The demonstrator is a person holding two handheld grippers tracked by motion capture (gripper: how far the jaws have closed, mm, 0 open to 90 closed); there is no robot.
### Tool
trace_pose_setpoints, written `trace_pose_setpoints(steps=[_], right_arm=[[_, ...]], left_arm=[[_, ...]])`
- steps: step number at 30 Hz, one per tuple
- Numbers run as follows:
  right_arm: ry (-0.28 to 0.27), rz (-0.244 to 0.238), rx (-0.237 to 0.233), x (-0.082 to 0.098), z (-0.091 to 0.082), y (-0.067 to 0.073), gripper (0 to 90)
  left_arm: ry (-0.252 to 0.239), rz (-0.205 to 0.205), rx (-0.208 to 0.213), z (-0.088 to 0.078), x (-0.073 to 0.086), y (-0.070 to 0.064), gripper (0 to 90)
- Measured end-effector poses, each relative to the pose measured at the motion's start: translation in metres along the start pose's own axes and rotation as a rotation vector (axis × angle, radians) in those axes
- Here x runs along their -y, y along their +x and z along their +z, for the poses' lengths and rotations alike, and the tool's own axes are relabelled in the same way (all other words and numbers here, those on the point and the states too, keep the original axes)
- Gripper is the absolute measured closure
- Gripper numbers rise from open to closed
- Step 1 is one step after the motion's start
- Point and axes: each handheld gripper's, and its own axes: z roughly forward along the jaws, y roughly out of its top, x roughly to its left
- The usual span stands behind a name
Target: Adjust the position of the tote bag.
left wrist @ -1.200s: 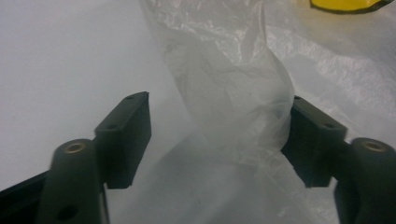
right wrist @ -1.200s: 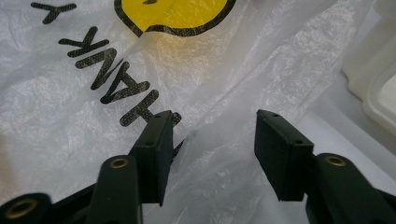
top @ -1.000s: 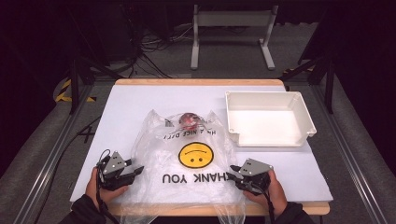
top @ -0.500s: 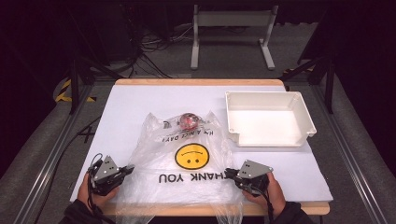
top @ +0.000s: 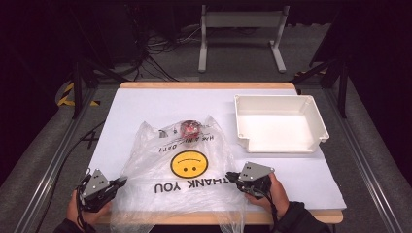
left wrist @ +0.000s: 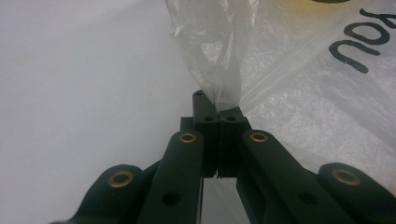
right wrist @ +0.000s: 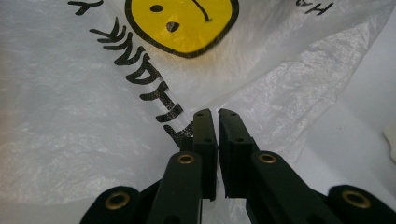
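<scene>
At the table's near edge, 2 grippers, left gripper [top: 118, 182] and right gripper [top: 231, 176], have just clamped onto the clear plastic bag [top: 187, 187], pinching opposite edges.

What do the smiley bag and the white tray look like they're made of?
The bag looks like thin, glossy plastic film: it is see-through, crinkled, and bunches into folds where the left tongs pinch it. The tray seems to be rigid moulded plastic with a smooth, faintly shiny white finish, though coated metal cannot be ruled out.
</scene>
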Motion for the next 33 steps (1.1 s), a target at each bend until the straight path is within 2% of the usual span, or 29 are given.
trace_pose_setpoints(steps=[3,5,6,7,8,10,13,14,15,16,17,21,24,25,28,31,33], right_arm=[[-0.006,-0.004,-0.003,-0.003,0.002,-0.001,87.3],[-0.013,-0.011,-0.001,-0.004,0.002,-0.002,87.7],[-0.013,-0.011,-0.001,-0.004,0.002,-0.002,87.7],[-0.019,-0.016,0.009,-0.005,0.002,-0.002,88.6],[-0.021,-0.013,0.010,-0.005,0.001,-0.003,88.9],[-0.028,-0.010,0.013,-0.005,0.000,-0.004,89.7],[-0.039,-0.003,0.014,-0.005,-0.002,-0.006,90.0],[-0.042,-0.001,0.017,-0.005,-0.003,-0.006,90.0],[-0.043,0.001,0.018,-0.005,-0.003,-0.007,90.0],[-0.043,0.001,0.018,-0.005,-0.003,-0.007,90.0],[-0.046,0.006,0.018,-0.005,-0.004,-0.007,89.6],[-0.044,0.015,0.018,-0.004,-0.004,-0.007,85.1],[-0.052,0.021,0.023,-0.004,-0.005,-0.007,76.2],[-0.055,0.024,0.012,-0.004,-0.006,-0.008,75.2],[-0.062,0.014,-0.002,-0.005,-0.013,-0.007,73.9],[-0.064,0.001,-0.024,-0.006,-0.019,-0.001,71.3],[-0.063,-0.002,-0.031,-0.006,-0.021,0.001,71.0]], left_arm=[[-0.009,-0.015,-0.013,-0.004,0.003,0.000,89.1],[-0.041,-0.001,-0.038,-0.009,0.003,-0.001,86.6],[-0.041,-0.001,-0.038,-0.009,0.003,-0.001,83.1],[-0.072,0.018,-0.067,-0.013,0.001,-0.006,78.1],[-0.092,0.026,-0.075,-0.016,-0.001,-0.008,73.8],[-0.122,0.047,-0.082,-0.022,-0.004,-0.011,69.1],[-0.151,0.041,-0.072,-0.026,-0.007,-0.013,56.2],[-0.167,0.039,-0.052,-0.028,-0.008,-0.014,53.7],[-0.175,0.041,-0.053,-0.029,-0.009,-0.015,50.1],[-0.178,0.040,-0.048,-0.029,-0.010,-0.016,50.1],[-0.175,0.036,-0.040,-0.028,-0.012,-0.018,40.5],[-0.164,0.058,-0.008,-0.024,-0.015,-0.025,32.6],[-0.150,0.065,0.053,-0.020,-0.017,-0.030,32.2],[-0.143,0.076,0.079,-0.020,-0.018,-0.032,34.3],[-0.107,0.135,0.126,-0.019,-0.023,-0.047,40.3],[-0.069,0.180,0.171,-0.017,-0.025,-0.066,41.5],[-0.061,0.182,0.186,-0.016,-0.025,-0.070,42.0]])
